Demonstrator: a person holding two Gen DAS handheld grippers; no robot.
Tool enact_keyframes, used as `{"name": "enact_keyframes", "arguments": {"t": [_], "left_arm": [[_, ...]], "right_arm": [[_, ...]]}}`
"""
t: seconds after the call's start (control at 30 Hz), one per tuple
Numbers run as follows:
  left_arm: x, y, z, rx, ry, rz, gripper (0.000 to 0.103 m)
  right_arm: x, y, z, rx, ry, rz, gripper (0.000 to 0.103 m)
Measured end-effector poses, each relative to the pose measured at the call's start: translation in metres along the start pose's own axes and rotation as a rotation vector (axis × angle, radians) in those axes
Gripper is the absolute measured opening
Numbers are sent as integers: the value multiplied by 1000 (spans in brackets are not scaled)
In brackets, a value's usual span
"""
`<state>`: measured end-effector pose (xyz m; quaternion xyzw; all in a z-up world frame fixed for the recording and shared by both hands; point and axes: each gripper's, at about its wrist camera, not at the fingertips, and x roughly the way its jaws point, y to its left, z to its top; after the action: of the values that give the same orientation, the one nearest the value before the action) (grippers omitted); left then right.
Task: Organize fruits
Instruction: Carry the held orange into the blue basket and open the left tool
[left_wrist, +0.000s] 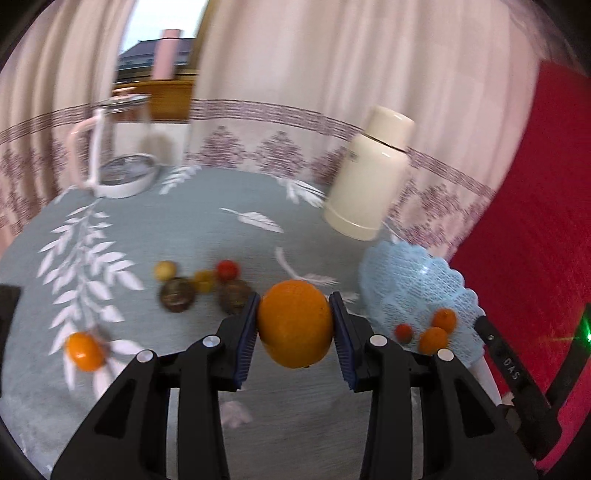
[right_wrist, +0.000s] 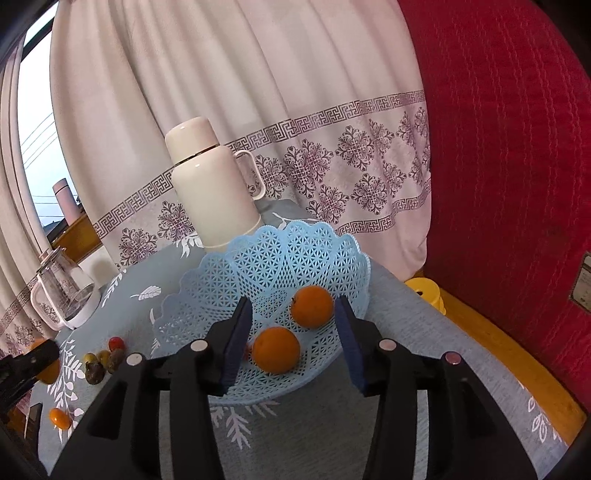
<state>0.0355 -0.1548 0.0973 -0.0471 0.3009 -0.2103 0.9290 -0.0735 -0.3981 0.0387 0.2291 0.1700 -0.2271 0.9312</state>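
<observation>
left wrist view shows the left gripper (left_wrist: 295, 326) clamping an orange (left_wrist: 295, 325) above the tabletop (left_wrist: 184, 229), probably for the blue basket (left_wrist: 410, 280); the right gripper (right_wrist: 293, 332) fingers are wide, holding nothing, over the basket.

Grey-blue leaf-print tablecloth (right_wrist: 406, 325) carries blue lattice basket (right_wrist: 280, 258), cream thermos (right_wrist: 210, 192), glass jug (right_wrist: 62, 291), loose small fruits (left_wrist: 199, 282)

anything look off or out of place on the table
Nothing is spilled or damaged. The cream flask leans only in the left wrist view, upright in the right one, so likely fisheye tilt. Several loose fruits sit outside the blue basket.
</observation>
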Motion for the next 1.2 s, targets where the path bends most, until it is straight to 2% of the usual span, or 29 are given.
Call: {"name": "enact_keyframes", "arguments": {"t": [0.13, 0.2, 0.47, 0.67, 0.7, 0.77, 0.83, 1.0, 1.07, 1.2], "left_arm": [[21, -30, 0, 49, 34, -59, 39], [30, -43, 0, 73, 47, -79, 39], [54, -82, 0, 160, 71, -144, 39], [73, -90, -1, 174, 95, -149, 41], [75, -90, -1, 174, 96, -149, 44], [76, -88, 0, 165, 74, -134, 87], [71, -84, 2, 146, 27, -129, 91], [69, -77, 6, 136, 18, -98, 92], [68, -73, 7, 123, 11, -84, 101], [67, -66, 5, 110, 12, -71, 101]], "right_arm": [[-1, -1, 0, 10, -5, -3, 49], [-1, -2, 0, 17, -5, -4, 52], [1, -8, 0, 46, 8, -1, 54], [2, -13, 0, 65, 13, -5, 55], [2, -13, 0, 65, 13, -6, 56], [2, -13, 0, 67, 14, -5, 57], [3, -13, 1, 68, 13, -5, 57], [2, -13, 2, 71, 6, -5, 58], [1, -12, 1, 68, 4, -4, 58], [1, -12, 0, 64, -1, 0, 60]]}}
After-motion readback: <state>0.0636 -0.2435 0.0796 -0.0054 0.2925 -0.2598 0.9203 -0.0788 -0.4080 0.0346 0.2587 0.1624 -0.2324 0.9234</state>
